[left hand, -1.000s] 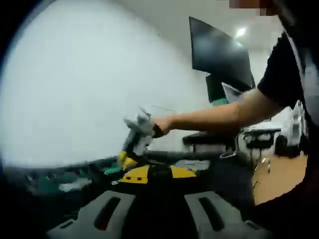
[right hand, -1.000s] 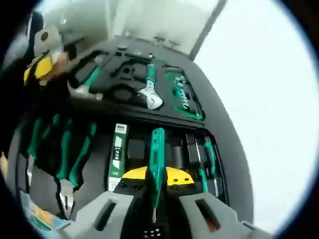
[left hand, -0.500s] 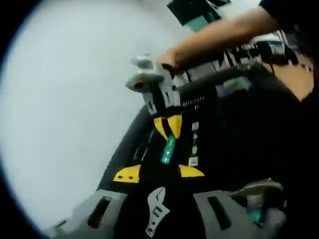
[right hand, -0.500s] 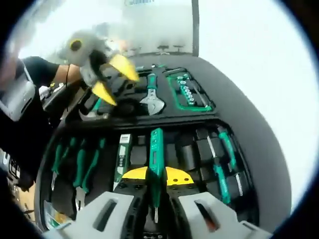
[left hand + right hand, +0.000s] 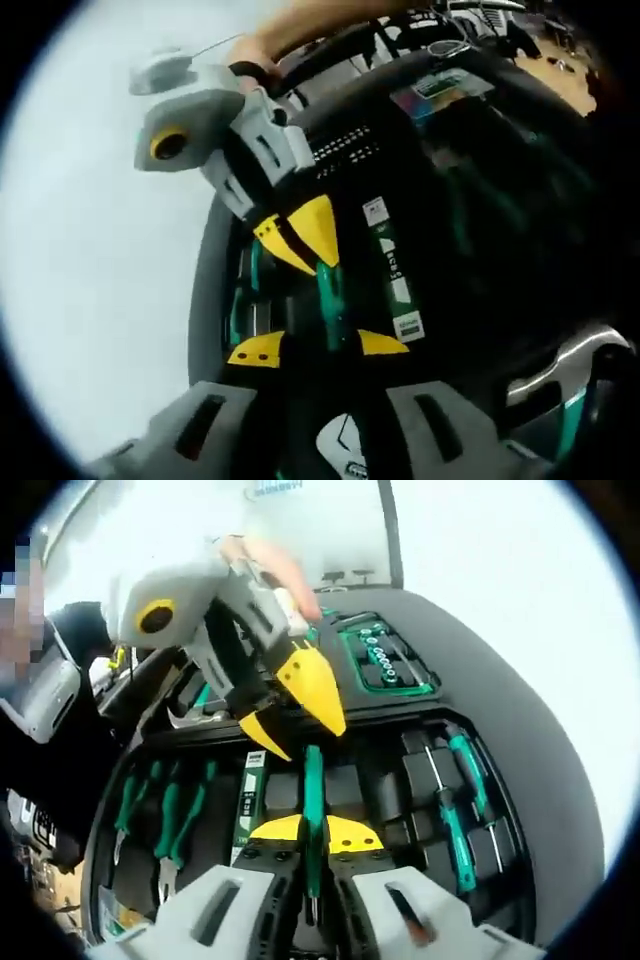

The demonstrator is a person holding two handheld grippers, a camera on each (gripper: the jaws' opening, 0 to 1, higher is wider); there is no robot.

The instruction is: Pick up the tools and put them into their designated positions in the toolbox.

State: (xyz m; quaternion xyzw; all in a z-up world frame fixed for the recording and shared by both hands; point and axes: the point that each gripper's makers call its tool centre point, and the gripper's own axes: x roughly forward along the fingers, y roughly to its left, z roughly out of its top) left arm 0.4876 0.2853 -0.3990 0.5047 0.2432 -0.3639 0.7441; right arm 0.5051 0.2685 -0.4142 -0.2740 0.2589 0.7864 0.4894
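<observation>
Right gripper (image 5: 314, 832) is clamped on a green test-pen screwdriver (image 5: 313, 790), jaws pinched on its shaft just above the lower end; the tool sits over the middle of the toolbox (image 5: 520, 810) lower tray, between the green-and-white tester (image 5: 247, 802) on one side and the green-handled screwdrivers (image 5: 452, 810) toward the tray's right edge. Left gripper (image 5: 297, 712) has its yellow jaws spread with nothing between them, tips hovering right at the upper end of the pen. Pen's long axis runs straight along the right gripper's jaws, roughly parallel to the neighbouring tools in their slots, metal tip toward the camera, green body pointing at the tray divider. Risks, as I read it: the two grippers are nearly touching, so a small slip can knock the pen askew in the grip or clip the left jaw tips; the pinch sits near one end, so the long free end can pivot; if the pen comes down slightly rotated it lands across the foam ridge rather than in its slot. Pliers (image 5: 165, 825) by the tray's left edge look clear of the path
</observation>
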